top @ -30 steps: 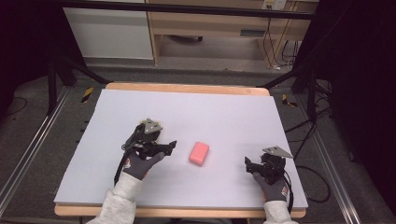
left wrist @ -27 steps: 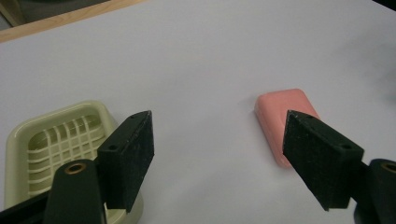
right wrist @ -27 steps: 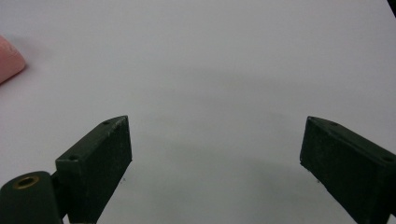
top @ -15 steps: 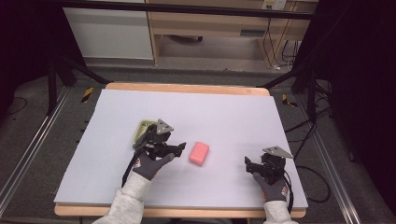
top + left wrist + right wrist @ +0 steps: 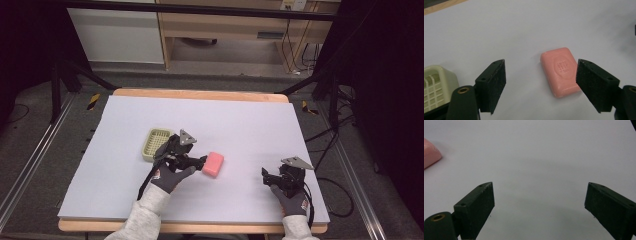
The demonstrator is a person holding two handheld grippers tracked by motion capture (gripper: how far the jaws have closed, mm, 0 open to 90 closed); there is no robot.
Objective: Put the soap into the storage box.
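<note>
The left hand-held gripper (image 5: pixel 540 85) stands wide open with nothing between its black jaws, poised just short of the pink soap bar (image 5: pixel 560 71), which lies flat on the worktop (image 5: pixel 240 120) roughly at its middle. In the high view the same left hand-held gripper (image 5: pixel 199 162) sits at the bar's near-left side, with the soap bar (image 5: pixel 213 164) just beyond its jaw tips. The bar is judged rigid and moderately light, with rounded corners and a smooth, waxy surface that may slip under light pressure; an embossed oval mark shows on its upper face. The recommended hold is across the two long flat sides at mid-length, where the jaw pads meet parallel faces (the rounded ends and corners offer poor seating and would tend to squeeze the bar out). Firm but limited closing force is advised, since soap can dent. Beside the left hand-held gripper, on the side away from the bar, stands a pale green slotted soap dish (image 5: pixel 155 143), apart from the bar. The right hand-held gripper (image 5: pixel 539 207) is likewise wide open and empty, resting over bare worktop well apart from the bar; in the high view it (image 5: pixel 267 176) lies near the front right. Count: one soap bar, one soap dish, two hand-held grippers.
</note>
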